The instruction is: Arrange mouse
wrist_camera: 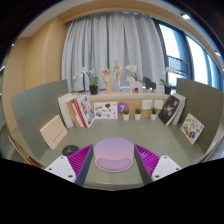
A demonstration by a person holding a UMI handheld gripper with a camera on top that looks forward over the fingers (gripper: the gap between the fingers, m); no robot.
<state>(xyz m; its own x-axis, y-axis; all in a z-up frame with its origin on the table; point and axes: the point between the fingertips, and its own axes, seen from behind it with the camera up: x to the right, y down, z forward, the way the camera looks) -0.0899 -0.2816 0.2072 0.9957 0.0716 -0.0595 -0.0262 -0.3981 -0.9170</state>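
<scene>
I've got the claw spread wide; the lilac mouse sits on the bench between its fingers, untouched; I'd ease in level, centre it, then squeeze its sides gently.

Only one mark can be made out — a pale figure resembling a "7" on the small purple square card, which stands upright at the back of the surface among the propped books and cards. Printing on the neighbouring covers is too small to read — no brand or label can be told.
</scene>
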